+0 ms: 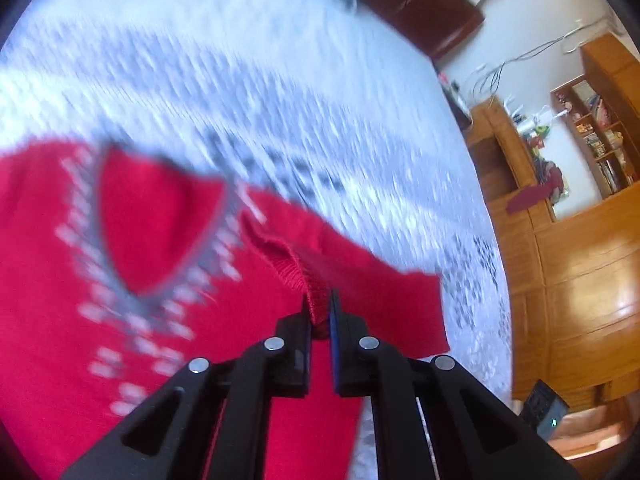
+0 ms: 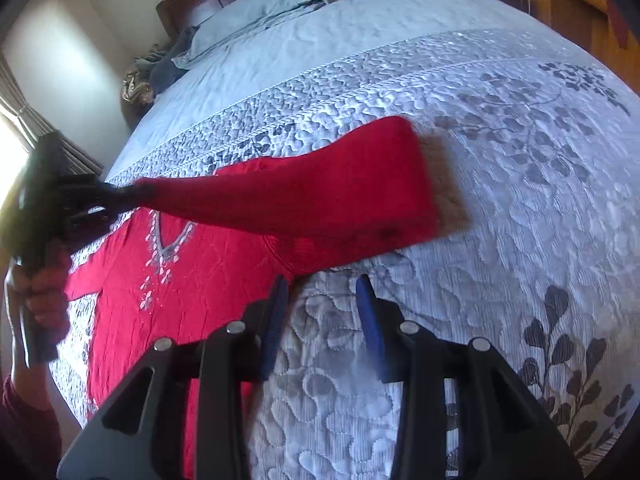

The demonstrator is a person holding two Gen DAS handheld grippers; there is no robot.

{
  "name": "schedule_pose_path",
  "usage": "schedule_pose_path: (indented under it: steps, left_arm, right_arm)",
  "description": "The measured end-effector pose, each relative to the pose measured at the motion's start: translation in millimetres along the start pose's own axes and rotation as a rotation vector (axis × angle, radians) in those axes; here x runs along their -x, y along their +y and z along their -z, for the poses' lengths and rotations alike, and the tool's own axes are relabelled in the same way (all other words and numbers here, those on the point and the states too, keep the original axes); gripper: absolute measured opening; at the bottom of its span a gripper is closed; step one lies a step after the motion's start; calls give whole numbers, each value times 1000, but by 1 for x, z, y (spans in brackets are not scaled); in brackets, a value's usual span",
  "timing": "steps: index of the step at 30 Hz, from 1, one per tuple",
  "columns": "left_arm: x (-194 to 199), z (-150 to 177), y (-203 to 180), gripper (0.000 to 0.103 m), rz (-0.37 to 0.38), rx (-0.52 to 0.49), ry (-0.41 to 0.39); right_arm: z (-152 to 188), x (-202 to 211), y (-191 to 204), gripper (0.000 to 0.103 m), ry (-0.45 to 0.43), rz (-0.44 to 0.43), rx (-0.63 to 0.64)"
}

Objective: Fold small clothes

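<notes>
At the left edge of the right wrist view a person's hand (image 2: 44, 296) grips a dark handle; that device is backlit by the window and hard to make out, and a dark red sleeve (image 2: 24, 432) is cut off at the frame's corner. From it the left tongs (image 2: 120, 198) reach out level over the bed (image 2: 500, 240), clamped on the end of the red garment's sleeve (image 2: 320, 196), which is lifted off the quilt and stretched across the view, its far end blurred. In the left wrist view the left tongs (image 1: 320, 316) pinch a ribbed red hem between their pads; the quilt and the neckline trim there are smeared. The red garment (image 2: 192, 280) lies flat on the patterned quilt toward the bed's left side, its lower part hidden behind the tong frames. The right tongs (image 2: 322, 300) point steeply down, standing partly apart with nothing between them, above bare quilt just beside the garment's edge.
</notes>
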State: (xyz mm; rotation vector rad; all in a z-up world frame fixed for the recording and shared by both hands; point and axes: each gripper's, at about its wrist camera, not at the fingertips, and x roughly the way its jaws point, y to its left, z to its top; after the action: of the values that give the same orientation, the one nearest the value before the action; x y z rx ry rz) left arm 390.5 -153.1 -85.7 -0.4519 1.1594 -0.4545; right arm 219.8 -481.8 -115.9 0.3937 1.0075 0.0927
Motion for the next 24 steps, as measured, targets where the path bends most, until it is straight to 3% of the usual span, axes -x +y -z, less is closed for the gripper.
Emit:
schedule_pose_path:
  steps: [2, 4, 9, 13, 15, 17, 18, 20, 21, 22, 24]
  left_arm:
    - [22, -9, 17, 7, -28, -16, -24]
    - [46, -18, 47, 7, -104, -21, -64]
    - [74, -30, 118, 7, -241, 17, -137]
    - [66, -28, 172, 7, -292, 72, -95]
    - [54, -24, 188, 7, -277, 99, -65]
    - [44, -15, 197, 7, -274, 120, -45]
    - [40, -11, 202, 7, -276, 126, -38]
    - [35, -6, 206, 7, -266, 141, -28]
    - [33, -5, 209, 7, -251, 153, -26]
    - [34, -3, 212, 7, -243, 158, -27]
    - [34, -4, 213, 11, -264, 140, -30]
  right_arm:
    - [-3, -3, -3, 40, 14, -21, -31]
    - [-9, -9, -1, 41, 31, -37, -48]
    - [-27, -33, 13, 53, 94, -63, -67]
    - [-42, -69, 30, 58, 186, -79, -63]
    - [-48, -91, 37, 60, 251, -89, -76]
    - [-51, -108, 43, 62, 295, -36, -85]
    - [-52, -117, 46, 58, 312, -24, -80]
    - [-52, -127, 47, 25, 347, -20, -83]
    - [-53, -126, 46, 15, 346, -18, -82]
    - [-54, -123, 45, 8, 344, -46, -79]
    - [-55, -115, 38, 7, 342, -30, -77]
